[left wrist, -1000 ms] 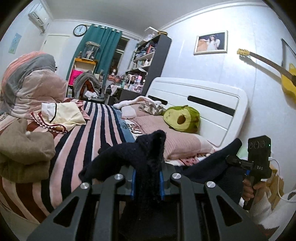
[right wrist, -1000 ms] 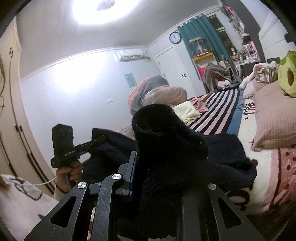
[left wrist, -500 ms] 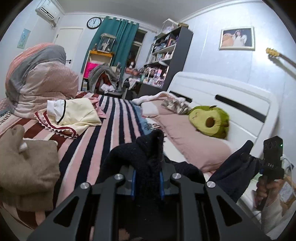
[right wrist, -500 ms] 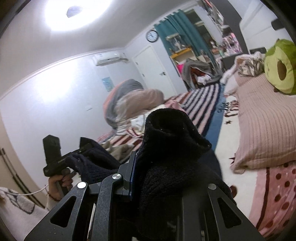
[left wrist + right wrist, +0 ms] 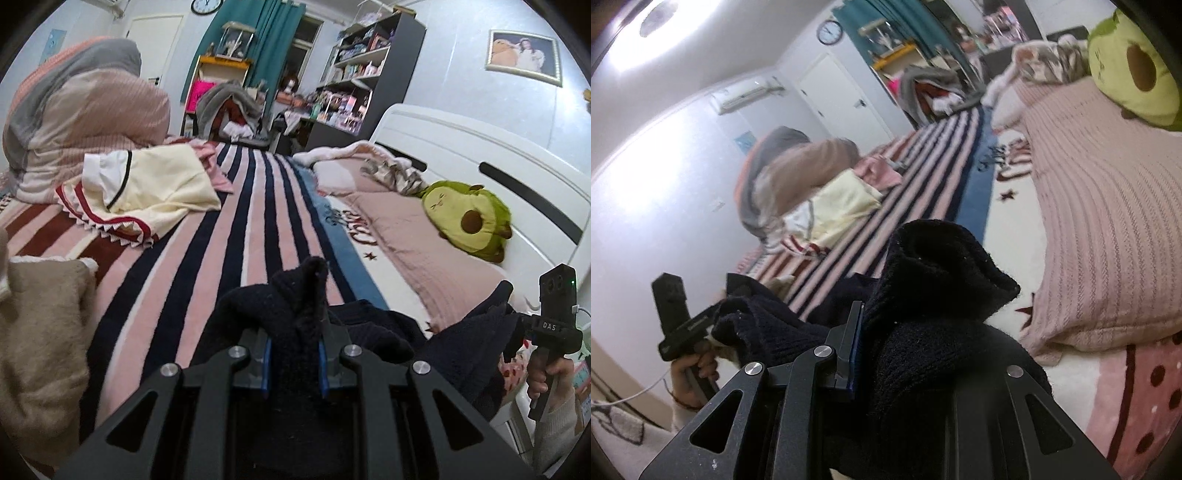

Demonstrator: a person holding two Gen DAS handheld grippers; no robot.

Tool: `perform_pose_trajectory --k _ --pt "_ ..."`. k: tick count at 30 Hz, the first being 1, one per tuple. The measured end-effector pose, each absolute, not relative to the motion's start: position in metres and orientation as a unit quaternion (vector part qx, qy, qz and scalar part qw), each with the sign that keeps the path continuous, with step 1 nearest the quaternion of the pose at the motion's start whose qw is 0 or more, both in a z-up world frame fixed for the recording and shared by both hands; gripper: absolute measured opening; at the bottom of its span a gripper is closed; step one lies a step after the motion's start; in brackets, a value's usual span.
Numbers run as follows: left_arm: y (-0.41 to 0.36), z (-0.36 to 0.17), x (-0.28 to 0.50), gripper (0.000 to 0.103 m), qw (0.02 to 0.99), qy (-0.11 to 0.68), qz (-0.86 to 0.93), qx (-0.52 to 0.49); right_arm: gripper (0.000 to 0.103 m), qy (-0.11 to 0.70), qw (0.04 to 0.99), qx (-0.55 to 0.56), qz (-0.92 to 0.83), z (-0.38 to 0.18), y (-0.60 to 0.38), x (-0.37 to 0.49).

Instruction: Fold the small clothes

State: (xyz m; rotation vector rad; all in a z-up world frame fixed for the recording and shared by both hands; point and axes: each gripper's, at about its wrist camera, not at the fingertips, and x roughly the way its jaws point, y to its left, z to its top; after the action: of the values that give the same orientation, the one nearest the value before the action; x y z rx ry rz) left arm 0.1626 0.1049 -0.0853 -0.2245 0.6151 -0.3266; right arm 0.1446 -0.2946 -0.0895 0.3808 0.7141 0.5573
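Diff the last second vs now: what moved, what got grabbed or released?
Both hand-held grippers tipped down and carried the dark knit garment lower toward the striped blanket; the bed now fills more of both views. Nothing grabbed or released: left hand-held gripper and right hand-held gripper stay clamped on it.

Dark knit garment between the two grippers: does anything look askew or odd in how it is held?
Nothing stands out. The left gripper and right gripper each pinch a bunched end of the dark knit garment, which sags between them above the striped blanket.
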Motion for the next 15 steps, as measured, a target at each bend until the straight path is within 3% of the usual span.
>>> perform_pose_trajectory --k 15 --pt "0.104 -0.136 0.228 0.019 0.910 0.376 -0.133 -0.112 0.022 0.413 0.862 0.175 0.235 -0.128 -0.292 0.206"
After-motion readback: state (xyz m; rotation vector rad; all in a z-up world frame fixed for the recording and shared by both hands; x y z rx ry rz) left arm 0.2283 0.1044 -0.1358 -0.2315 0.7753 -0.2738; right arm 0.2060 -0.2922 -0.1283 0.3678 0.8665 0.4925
